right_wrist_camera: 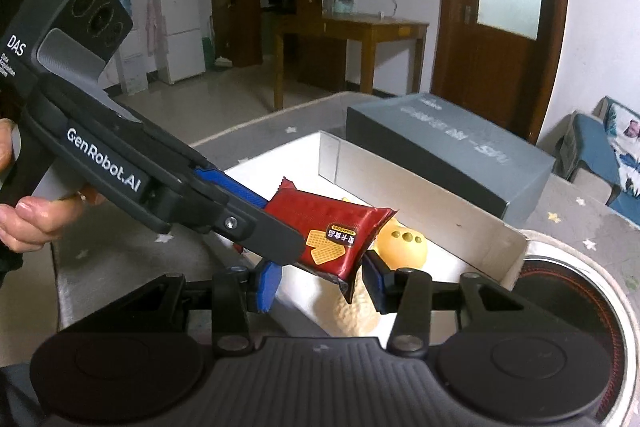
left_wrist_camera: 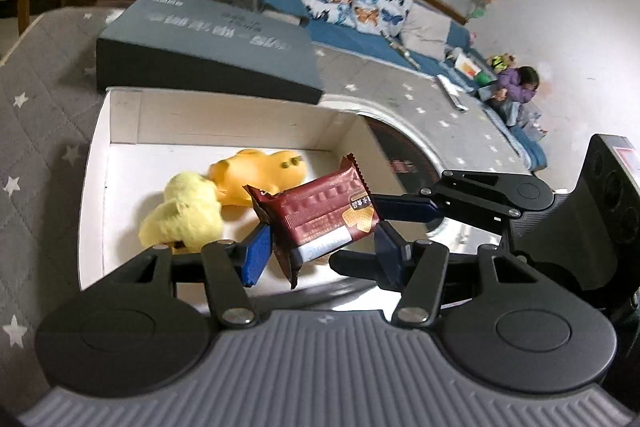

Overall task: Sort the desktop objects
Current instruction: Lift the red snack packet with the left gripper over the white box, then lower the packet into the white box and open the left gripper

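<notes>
A red wafer snack packet [left_wrist_camera: 320,215] [right_wrist_camera: 332,231] hangs in the air above a white open box [left_wrist_camera: 240,123] [right_wrist_camera: 400,183]. My left gripper [left_wrist_camera: 322,255] is shut on its lower part. From the right, my right gripper [left_wrist_camera: 376,233] reaches in and clamps the packet's right end. In the right wrist view my right gripper [right_wrist_camera: 320,283] has the packet's lower corner between its pads, and the left gripper [right_wrist_camera: 282,225] comes in from the left, held by a hand [right_wrist_camera: 24,223]. A pale yellow plush toy [left_wrist_camera: 184,215] [right_wrist_camera: 356,319] and an orange toy [left_wrist_camera: 256,179] [right_wrist_camera: 402,245] lie in the box.
A flat grey box [left_wrist_camera: 208,39] [right_wrist_camera: 448,143] lies just behind the white box on the grey star-patterned cloth [left_wrist_camera: 44,115]. A round black and silver appliance [left_wrist_camera: 404,155] [right_wrist_camera: 568,299] sits right of the white box. A person [left_wrist_camera: 516,83] sits on a far sofa.
</notes>
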Tool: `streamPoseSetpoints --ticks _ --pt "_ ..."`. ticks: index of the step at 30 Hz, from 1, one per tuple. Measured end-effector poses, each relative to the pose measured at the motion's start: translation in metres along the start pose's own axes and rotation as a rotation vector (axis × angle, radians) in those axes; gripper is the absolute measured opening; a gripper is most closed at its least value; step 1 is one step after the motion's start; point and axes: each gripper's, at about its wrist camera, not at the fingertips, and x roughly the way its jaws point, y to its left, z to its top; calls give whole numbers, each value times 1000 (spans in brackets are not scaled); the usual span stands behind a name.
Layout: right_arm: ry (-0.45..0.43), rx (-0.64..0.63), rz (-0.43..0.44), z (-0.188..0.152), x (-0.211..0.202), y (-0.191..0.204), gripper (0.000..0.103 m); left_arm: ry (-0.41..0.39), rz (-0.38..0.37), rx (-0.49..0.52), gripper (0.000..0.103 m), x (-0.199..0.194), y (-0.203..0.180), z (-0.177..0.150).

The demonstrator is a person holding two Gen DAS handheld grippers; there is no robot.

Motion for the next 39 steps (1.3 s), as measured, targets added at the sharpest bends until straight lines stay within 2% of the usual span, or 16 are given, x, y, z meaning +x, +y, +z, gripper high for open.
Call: streamPoseSetpoints --ticks 5,13,19,24,27,30,32,36,39 --pt "52 52 32 -4 30 -16 46 36 10 -33 57 20 17 4" --pt "80 123 58 -12 46 -29 48 48 24 -48 57 29 28 1" --pt "70 141 38 -15 42 -29 63 29 42 -40 63 22 27 -2" --pt "56 146 19 -15 36 -28 66 10 72 -21 67 14 22 -4" --pt "45 150 4 -16 30 -26 73 -4 103 -1 73 9 16 -6" --pt "36 153 -10 -17 25 -24 76 -23 135 25 74 2 11 -8" --pt "28 157 -21 -17 20 -23 82 -36 154 32 75 -1 8 -10" --pt "13 160 -37 -18 15 -21 88 -74 210 39 90 -7 2 -12" --pt "0 169 -45 -19 10 -20 95 -96 235 57 91 -13 -2 -13"
